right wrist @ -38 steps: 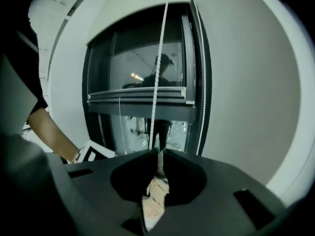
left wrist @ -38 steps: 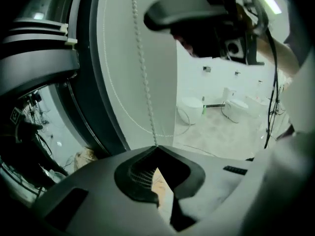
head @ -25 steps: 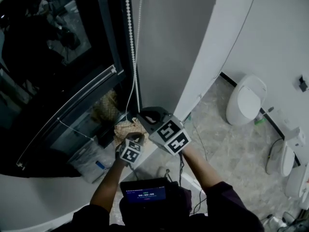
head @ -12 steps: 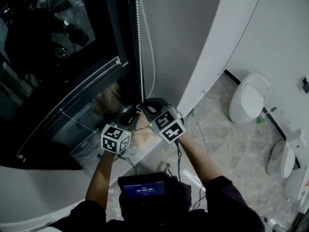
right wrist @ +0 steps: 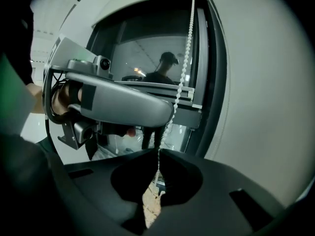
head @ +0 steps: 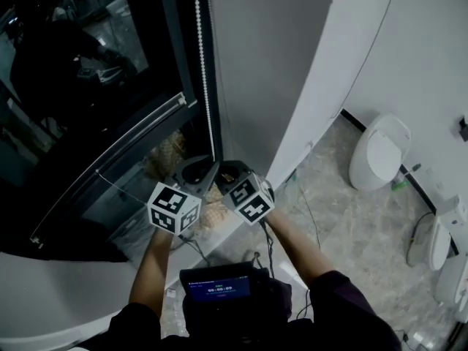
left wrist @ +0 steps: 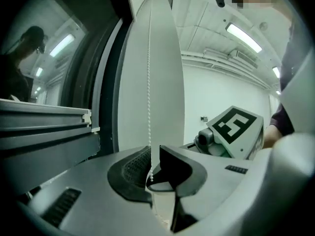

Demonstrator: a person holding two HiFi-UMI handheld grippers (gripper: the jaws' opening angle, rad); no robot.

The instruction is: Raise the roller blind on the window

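Observation:
A white bead chain hangs down the dark window frame's right side. Both grippers meet at its lower end, about waist height. My left gripper is shut on the chain, which drops straight between its closed jaws. My right gripper sits just to the right, also shut on the chain, which enters its jaws. A pale bar, apparently the blind's bottom rail, crosses the dark glass on a slant.
A white curved wall stands right of the window. Toilets line the marble floor at the right. A woven item and plastic bags lie below the grippers. A small screen hangs at the person's chest.
My left gripper has risen from below the right one to sit beside it and is now shut on the chain. The right gripper rose slightly, then dropped back down.

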